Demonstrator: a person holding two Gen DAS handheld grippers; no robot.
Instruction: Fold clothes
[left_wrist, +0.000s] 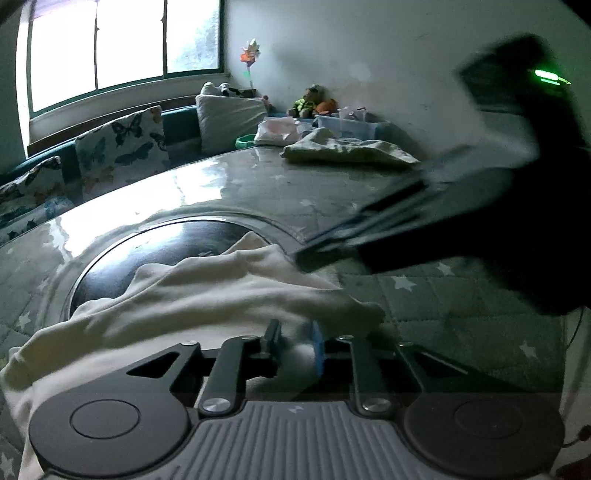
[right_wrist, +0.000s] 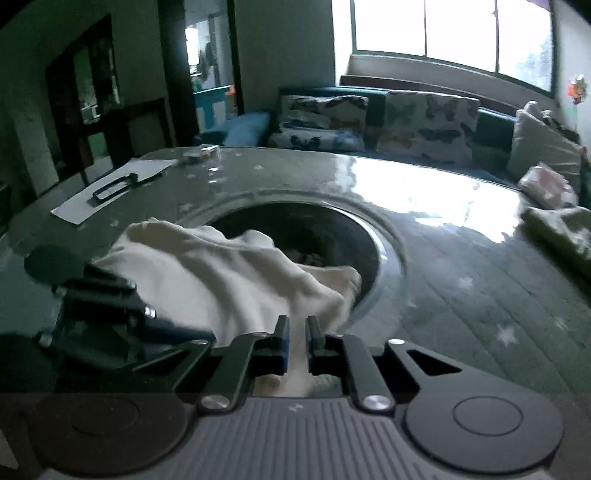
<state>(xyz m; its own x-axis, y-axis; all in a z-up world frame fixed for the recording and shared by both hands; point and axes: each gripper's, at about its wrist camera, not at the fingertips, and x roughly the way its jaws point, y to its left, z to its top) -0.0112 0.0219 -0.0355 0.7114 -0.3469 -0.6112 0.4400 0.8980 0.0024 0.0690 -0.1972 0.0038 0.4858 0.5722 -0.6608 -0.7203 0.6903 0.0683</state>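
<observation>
Garment (left_wrist: 207, 295): one cream-white piece, soft knit by the look, limp and deeply creased, lying bunched on the counter (left_wrist: 461, 295) and draped partly over the dark round inset (left_wrist: 177, 240) at its middle. Held at two points. Left gripper (left_wrist: 297, 349): jaws narrow, cloth pinched between the black finger and the blue pad, a fold of white showing in the gap. Right gripper (right_wrist: 295, 341): jaws likewise narrow, closed on a strip of the same cloth that runs between its blue-lined fingers; it shows in the left view as a dark blurred shape above the cloth. The two grips sit on separate edges, probably so the piece can be lifted and spread flat before a first fold; folding proper looks not yet begun, since no clean crease or squared edge shows. Counter: round, covered in a quilted grey-green cloth with pale stars under a glossy clear sheet that throws back the window light. Second garment (left_wrist: 351, 149): pale yellowish, crumpled, at the far edge, well apart. Paper (right_wrist: 110, 188): white sheet with a dark clip-like object on it, on the far left side in the right view. Sofa (right_wrist: 369, 110): dark, behind the counter, with butterfly-print cushions (left_wrist: 122, 147).
</observation>
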